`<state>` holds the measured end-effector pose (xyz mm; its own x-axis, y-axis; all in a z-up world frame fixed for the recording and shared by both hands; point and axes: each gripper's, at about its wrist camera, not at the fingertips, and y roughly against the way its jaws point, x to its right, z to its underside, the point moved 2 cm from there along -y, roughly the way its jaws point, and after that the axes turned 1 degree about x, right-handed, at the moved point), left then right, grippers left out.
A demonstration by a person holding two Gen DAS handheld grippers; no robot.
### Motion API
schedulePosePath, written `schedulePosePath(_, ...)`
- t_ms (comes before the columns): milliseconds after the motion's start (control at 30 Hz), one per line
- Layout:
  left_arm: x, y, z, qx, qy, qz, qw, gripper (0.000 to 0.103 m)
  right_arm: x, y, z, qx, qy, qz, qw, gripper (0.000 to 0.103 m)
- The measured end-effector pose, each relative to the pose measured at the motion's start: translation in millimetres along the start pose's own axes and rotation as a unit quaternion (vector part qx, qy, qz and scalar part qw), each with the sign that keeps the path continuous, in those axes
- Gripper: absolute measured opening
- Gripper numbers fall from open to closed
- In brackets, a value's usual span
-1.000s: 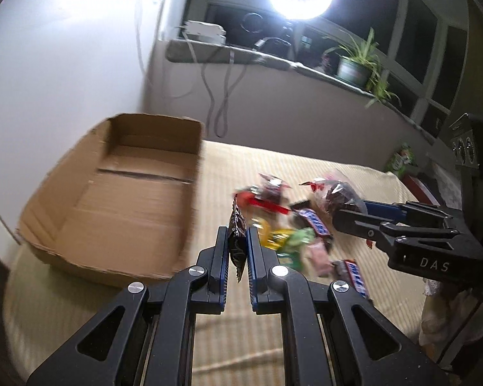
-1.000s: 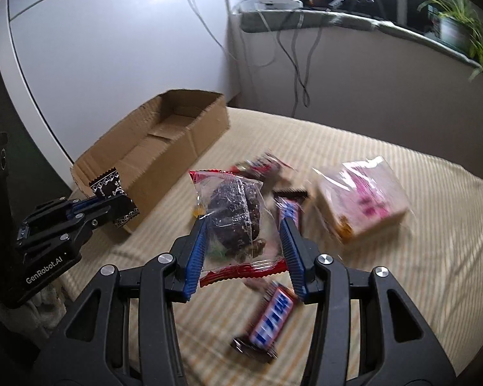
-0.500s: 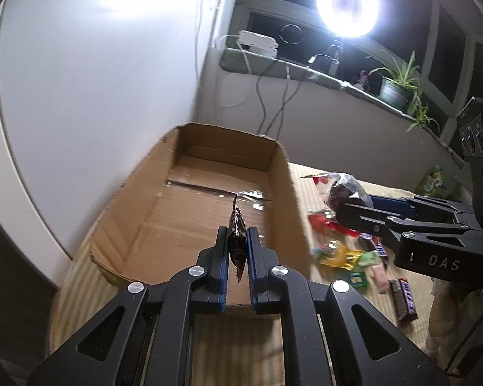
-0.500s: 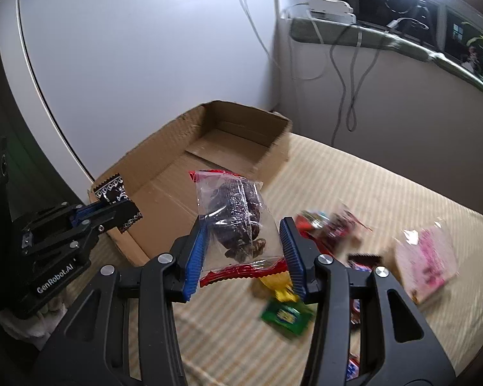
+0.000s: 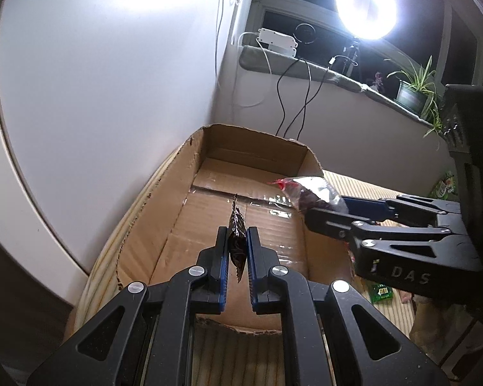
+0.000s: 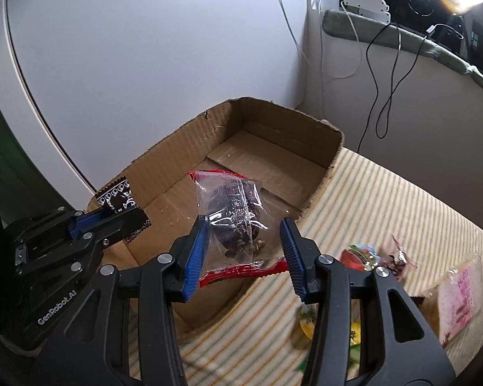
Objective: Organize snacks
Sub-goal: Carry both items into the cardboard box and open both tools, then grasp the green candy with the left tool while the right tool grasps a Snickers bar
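Note:
An open cardboard box (image 5: 209, 148) stands on the striped tablecloth by the white wall, with nothing lying on the part of its floor I can see. My left gripper (image 5: 237, 234) is shut on a thin black packet with white print (image 5: 236, 225) and hangs over the box's near end. My right gripper (image 6: 243, 228) is shut on a clear bag of dark snack with red edges (image 6: 235, 212), held above the box (image 6: 273, 119) near its right wall. In the right wrist view the left gripper (image 6: 125, 215) and its black packet (image 6: 119, 194) show at the left.
Loose snacks lie on the striped cloth right of the box: a pink packet (image 6: 460, 292), red-wrapped sweets (image 6: 360, 255), a green packet (image 5: 381, 291). Behind are a window ledge with cables, a bright lamp (image 5: 365, 8) and a potted plant (image 5: 412, 90).
Both grippers have carried their packets leftward, from above the snack pile to above the box. The box now fills the middle of both views.

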<state>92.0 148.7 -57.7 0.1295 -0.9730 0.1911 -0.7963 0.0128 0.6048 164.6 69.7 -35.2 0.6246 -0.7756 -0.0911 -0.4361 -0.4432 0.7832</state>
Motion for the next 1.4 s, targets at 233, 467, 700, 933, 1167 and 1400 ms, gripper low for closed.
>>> schedulePosePath(233, -2, -4, -1, -0.004, 0.0, -0.004, 1.0, 0.01, -1, -5, 0, -0.002, 0.002, -0.001, 1.0, 0.049)
schedulePosePath(467, -1, -5, -1, -0.006, -0.001, -0.01, 0.9999, 0.015, -1, -2, -1, 0.004, 0.008, 0.003, 1.0, 0.065)
schedulePosePath(700, -2, -1, -2, -0.003, 0.005, -0.011, 0.9999, 0.015, 7, 8, 1, 0.008, -0.001, 0.007, 1.0, 0.065)
schedulePosePath(933, 10, 8, -1, 0.001, 0.0, -0.004, 1.0, 0.016, 16, 31, 8, 0.021, -0.007, 0.013, 1.0, 0.065)
schedulePosePath(1167, 31, 22, 3, 0.007, -0.009, 0.007, 0.9999, 0.027, 35, 61, 25, 0.033, -0.019, 0.024, 0.999, 0.065)
schedulePosePath(1400, 53, 30, 11, 0.005, -0.018, 0.025, 0.9995, 0.029, 71, 94, 58, 0.028, -0.042, 0.04, 0.998, 0.07)
